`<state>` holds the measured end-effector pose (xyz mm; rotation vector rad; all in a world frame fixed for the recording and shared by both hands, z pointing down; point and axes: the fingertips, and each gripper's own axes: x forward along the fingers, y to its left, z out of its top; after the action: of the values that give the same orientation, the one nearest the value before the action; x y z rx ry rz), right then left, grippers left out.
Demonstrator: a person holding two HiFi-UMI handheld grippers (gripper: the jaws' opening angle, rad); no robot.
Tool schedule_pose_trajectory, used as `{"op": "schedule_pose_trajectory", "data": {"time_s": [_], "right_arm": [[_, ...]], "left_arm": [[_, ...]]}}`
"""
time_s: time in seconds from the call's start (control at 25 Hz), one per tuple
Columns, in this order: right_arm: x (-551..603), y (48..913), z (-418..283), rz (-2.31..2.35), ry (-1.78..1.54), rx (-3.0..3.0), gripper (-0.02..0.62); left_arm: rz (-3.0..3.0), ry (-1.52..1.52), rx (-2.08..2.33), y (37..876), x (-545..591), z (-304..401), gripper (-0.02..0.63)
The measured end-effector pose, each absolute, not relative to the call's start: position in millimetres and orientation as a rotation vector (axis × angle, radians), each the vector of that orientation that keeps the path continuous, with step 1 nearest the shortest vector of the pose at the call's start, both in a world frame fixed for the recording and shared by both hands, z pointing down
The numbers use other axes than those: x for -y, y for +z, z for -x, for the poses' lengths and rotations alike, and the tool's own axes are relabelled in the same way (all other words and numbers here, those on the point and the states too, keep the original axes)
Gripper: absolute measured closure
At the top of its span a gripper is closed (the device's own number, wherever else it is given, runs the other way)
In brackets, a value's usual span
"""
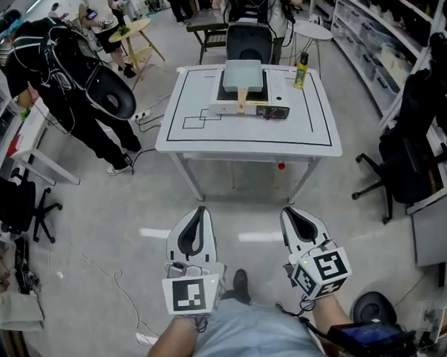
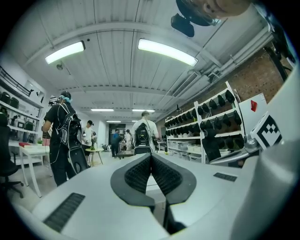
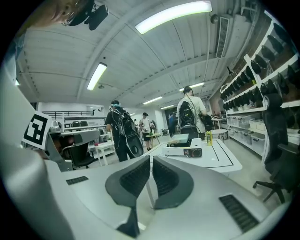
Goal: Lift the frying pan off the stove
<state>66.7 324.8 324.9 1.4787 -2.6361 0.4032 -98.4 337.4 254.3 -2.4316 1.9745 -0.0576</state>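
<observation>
Surface (image 1: 185, 135), white with black lines, standing ahead on the floor. Stove (image 1: 224, 107), white, at far centre of surface. Frying pan (image 1: 243, 75), square, seated on stove, wooden handle (image 1: 241, 99) toward the near edge. Left claw (image 1: 203, 210) and right claw (image 1: 287, 210) over the floor, well short of surface, each pressed together, nothing pinched. Yellow bottle (image 1: 301, 69) upright, just right of stove.

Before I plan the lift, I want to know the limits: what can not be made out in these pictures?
Head view: the stove dial setting, too small.
Head view: the bottle label, too small to read.
Left gripper view: the frying pan, hidden behind the shut left tongs.
Right gripper view: the frying pan's inside, seen edge-on from far away.
</observation>
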Motion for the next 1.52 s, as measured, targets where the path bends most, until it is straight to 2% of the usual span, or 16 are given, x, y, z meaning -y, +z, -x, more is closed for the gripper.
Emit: {"op": "schedule_pose_trajectory", "data": {"time_s": [0.36, 0.88, 1.52], "right_arm": [[-282, 306, -42, -1.535, 0.334, 2.648, 0.546], [-229, 336, -45, -1.589, 0.409, 2.593, 0.545], [-68, 363, -55, -1.538, 0.540, 2.577, 0.545]], "left_arm": [[2.444, -0.003, -1.914, 240, -295, 121, 0.588], [2.555, -0.060, -1.848, 280, -238, 112, 0.588], [2.567, -0.215, -1.886, 301, -68, 101, 0.588]]}}
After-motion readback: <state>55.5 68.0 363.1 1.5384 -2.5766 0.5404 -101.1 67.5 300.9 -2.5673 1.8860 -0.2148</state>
